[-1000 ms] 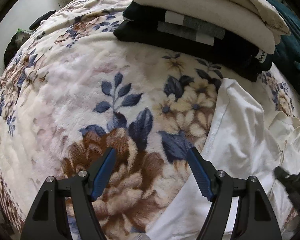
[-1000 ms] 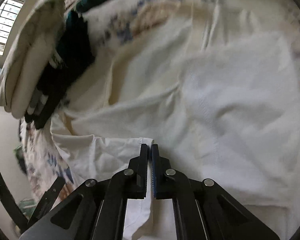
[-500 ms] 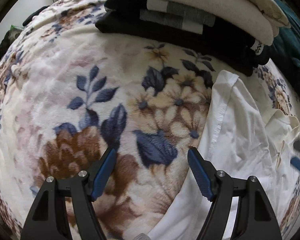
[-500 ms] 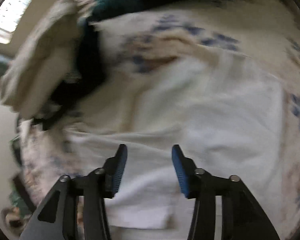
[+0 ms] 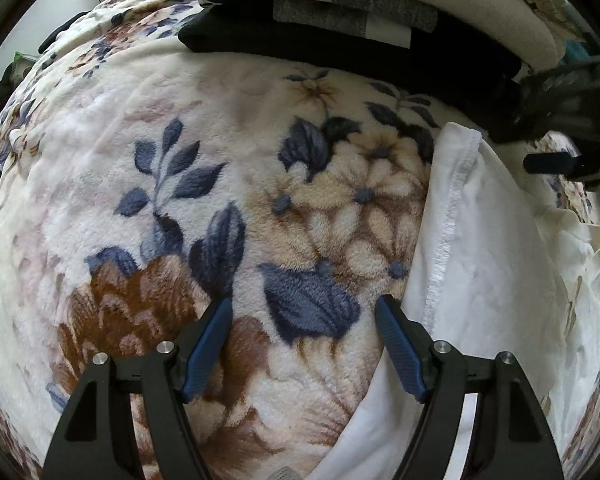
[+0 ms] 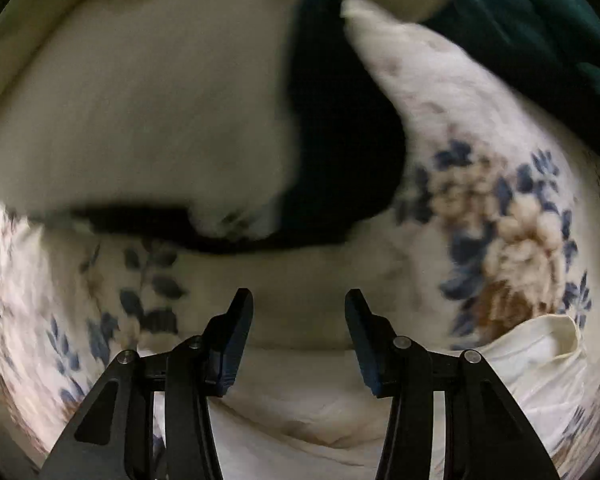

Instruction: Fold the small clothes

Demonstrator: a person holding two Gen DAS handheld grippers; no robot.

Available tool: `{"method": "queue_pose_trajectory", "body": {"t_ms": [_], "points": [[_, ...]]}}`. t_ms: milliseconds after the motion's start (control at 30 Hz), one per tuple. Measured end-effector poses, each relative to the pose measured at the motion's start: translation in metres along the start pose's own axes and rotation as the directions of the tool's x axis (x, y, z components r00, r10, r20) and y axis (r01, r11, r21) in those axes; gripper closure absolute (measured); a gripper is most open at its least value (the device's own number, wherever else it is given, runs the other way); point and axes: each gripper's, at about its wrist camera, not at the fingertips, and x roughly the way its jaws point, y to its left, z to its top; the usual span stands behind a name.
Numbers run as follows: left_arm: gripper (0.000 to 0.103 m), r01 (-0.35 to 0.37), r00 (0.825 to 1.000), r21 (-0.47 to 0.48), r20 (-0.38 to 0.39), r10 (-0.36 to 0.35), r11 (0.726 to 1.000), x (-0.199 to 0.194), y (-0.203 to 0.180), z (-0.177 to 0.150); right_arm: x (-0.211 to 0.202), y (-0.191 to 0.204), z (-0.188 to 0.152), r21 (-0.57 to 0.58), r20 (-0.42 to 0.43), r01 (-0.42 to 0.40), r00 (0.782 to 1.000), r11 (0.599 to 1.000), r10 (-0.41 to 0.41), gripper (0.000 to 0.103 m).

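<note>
Left wrist view: plush floral blanket (image 5: 204, 168) fills most of the frame, deep pile, cream ground with navy leaves and tan and rust blossoms.
White garment (image 5: 496, 280): thin smooth woven cloth, lying flat on the blanket at the right, its stitched hem running down the left edge; softly creased further right.
Left gripper (image 5: 304, 344): jaws spread, blue ribbed pads facing each other, only blanket pile between them; the right pad is just beside the garment's hem.
Folded stack (image 5: 352, 28): black knit pieces with grey and white bands, thick cream fabric on top, rounded folded edges, at the far side of the blanket.
Right gripper (image 5: 556, 128): dark blurred shape at the right edge, above the garment's far end.
Right wrist view: blurred; right gripper (image 6: 299, 338) jaws apart, nothing pinched, above the garment's (image 6: 300, 408) pale edge.
Teal fabric (image 6: 540, 32): dark heavy folds, upper right.
</note>
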Motion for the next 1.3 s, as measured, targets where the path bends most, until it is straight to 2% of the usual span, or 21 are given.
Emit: {"method": "queue_pose_trajectory", "body": {"t_ms": [100,167,200,267,367,433,533,633,733,867,1000,1067,1167,1200,1233,1267,1300], "points": [[0.031,0.020,1.000,-0.007,0.000,-0.020,1.000,-0.006,0.005,0.002,-0.028,0.012,-0.016,-0.050,0.036,-0.106,0.994,0.993,0.108,0.053],[0.031,0.028,1.000,-0.011,-0.001,-0.028,1.000,-0.011,0.010,0.003,-0.028,0.020,-0.029,-0.105,-0.009,-0.151,0.989,0.983,0.150,0.052],[0.031,0.034,0.999,-0.010,0.001,-0.034,0.999,-0.014,0.014,0.003,-0.021,0.026,-0.034,-0.137,-0.043,-0.132,0.991,0.982,0.127,0.052],[0.031,0.035,0.999,0.004,0.015,-0.035,0.999,-0.026,0.022,0.004,-0.022,0.024,-0.048,-0.141,-0.043,-0.084,0.996,0.986,0.079,0.052],[0.031,0.061,0.997,0.021,0.046,-0.062,0.998,-0.052,0.042,-0.001,-0.045,-0.001,-0.084,-0.038,-0.046,-0.135,0.990,0.990,0.133,0.052],[0.031,0.085,0.995,0.041,0.051,-0.087,0.996,-0.072,0.055,-0.011,-0.074,-0.026,-0.126,0.049,-0.027,-0.158,0.987,0.986,0.159,0.046],[0.031,0.108,0.993,0.084,0.034,-0.111,0.991,-0.097,0.065,-0.034,-0.115,-0.066,-0.194,0.187,-0.010,-0.150,0.988,0.971,0.155,0.044],[0.031,0.113,0.994,0.130,-0.005,-0.113,0.985,-0.111,0.071,-0.065,-0.154,-0.108,-0.270,0.304,-0.013,-0.081,0.996,0.949,0.089,0.043],[0.031,0.103,0.993,0.167,-0.068,-0.093,0.980,-0.119,0.071,-0.108,-0.181,-0.153,-0.354,0.439,-0.030,-0.048,0.997,0.897,0.068,0.039],[0.030,0.079,0.983,0.173,-0.176,-0.048,0.982,-0.110,0.083,-0.172,-0.175,-0.196,-0.455,0.538,-0.123,0.046,0.992,0.842,0.024,0.038],[0.031,0.012,0.972,0.193,-0.234,0.034,0.981,-0.094,0.097,-0.231,-0.155,-0.236,-0.540,0.547,-0.217,0.160,0.975,0.822,-0.045,0.038],[0.031,-0.012,0.967,0.197,-0.246,0.061,0.980,-0.089,0.102,-0.262,-0.148,-0.251,-0.572,0.545,-0.237,0.175,0.970,0.820,-0.050,0.038],[0.031,-0.024,0.975,0.208,-0.211,0.069,0.978,-0.093,0.101,-0.288,-0.137,-0.258,-0.607,0.540,-0.246,0.149,0.969,0.829,-0.014,0.041],[0.032,-0.033,0.978,0.214,-0.192,0.075,0.976,-0.095,0.099,-0.295,-0.132,-0.258,-0.620,0.544,-0.241,0.129,0.970,0.829,0.007,0.051],[0.043,-0.028,0.983,0.216,-0.172,0.067,0.976,-0.098,0.097,-0.300,-0.129,-0.257,-0.628,0.545,-0.242,0.121,0.970,0.830,0.018,0.063],[0.053,-0.025,0.984,0.225,-0.164,0.063,0.974,-0.099,0.095,-0.303,-0.127,-0.257,-0.636,0.541,-0.250,0.127,0.968,0.831,0.015,0.068],[0.072,-0.034,0.985,0.246,-0.154,0.074,0.969,-0.100,0.093,-0.307,-0.127,-0.257,-0.643,0.531,-0.252,0.141,0.968,0.835,-0.004,0.076]]}}
